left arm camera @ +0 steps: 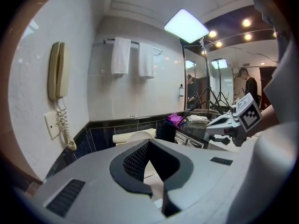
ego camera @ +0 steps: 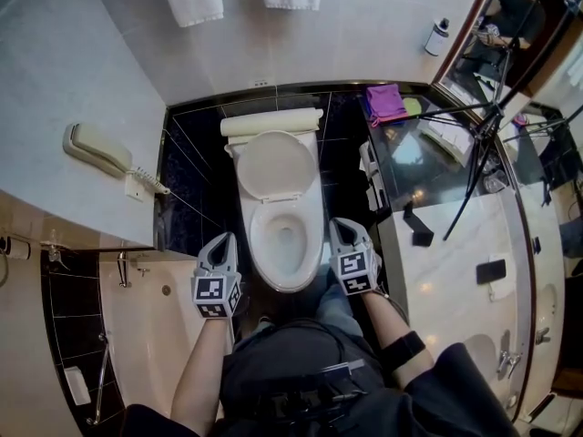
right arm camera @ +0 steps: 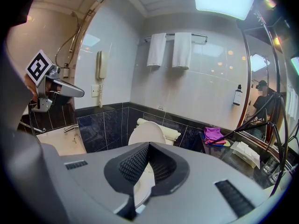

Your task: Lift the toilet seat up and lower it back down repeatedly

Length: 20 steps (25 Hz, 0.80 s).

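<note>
Overhead, the toilet seat (ego camera: 285,279) lies mid-frame on the bowl, its lid (ego camera: 273,165) upright behind, with the left claw (ego camera: 220,238) and right claw (ego camera: 342,223) flanking its front. In the left gripper view, the claw is pressed together and empty. The right gripper view shows the same.

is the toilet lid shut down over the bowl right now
No, in the head view the lid stands raised against the tank, leaving the bowl open.

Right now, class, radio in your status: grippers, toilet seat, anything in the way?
Both shut, empty: left gripper and right gripper flank the bowl. The lid stands raised by the tank; seat unclear. Nothing between grippers and bowl.
</note>
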Motion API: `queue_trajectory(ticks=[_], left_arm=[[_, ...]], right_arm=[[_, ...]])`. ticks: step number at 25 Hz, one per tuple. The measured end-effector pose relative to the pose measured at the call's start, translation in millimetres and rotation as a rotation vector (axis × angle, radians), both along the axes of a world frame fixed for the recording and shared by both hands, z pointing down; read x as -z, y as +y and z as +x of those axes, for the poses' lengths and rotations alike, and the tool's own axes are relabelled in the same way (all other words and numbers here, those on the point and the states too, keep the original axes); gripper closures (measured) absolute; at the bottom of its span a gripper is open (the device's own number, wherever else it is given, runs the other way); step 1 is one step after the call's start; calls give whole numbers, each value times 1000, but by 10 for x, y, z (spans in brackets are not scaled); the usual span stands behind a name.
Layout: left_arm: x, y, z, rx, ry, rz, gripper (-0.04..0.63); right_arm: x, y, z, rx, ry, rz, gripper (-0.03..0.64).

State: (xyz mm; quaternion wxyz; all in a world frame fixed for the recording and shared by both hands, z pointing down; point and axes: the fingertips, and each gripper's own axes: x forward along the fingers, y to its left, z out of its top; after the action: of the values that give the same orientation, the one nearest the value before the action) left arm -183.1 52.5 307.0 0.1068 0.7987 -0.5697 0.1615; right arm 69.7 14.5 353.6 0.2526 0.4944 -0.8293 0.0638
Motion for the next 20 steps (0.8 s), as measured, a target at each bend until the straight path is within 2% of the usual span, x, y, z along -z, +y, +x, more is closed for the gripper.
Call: queue_trajectory(ticks=[8, 14, 20], left_arm=[[-59, -89, 50, -9, -6, -7, 595], [-233, -228, 169, -35, -25, 1, 595], [-708, -324, 250, -50, -54, -27, 595]], right_arm=[[-97, -159, 28, -25, -3, -19, 597], [-479, -286, 114, -47, -49, -110, 493], [-1266, -274, 236, -106, -117, -264, 423]])
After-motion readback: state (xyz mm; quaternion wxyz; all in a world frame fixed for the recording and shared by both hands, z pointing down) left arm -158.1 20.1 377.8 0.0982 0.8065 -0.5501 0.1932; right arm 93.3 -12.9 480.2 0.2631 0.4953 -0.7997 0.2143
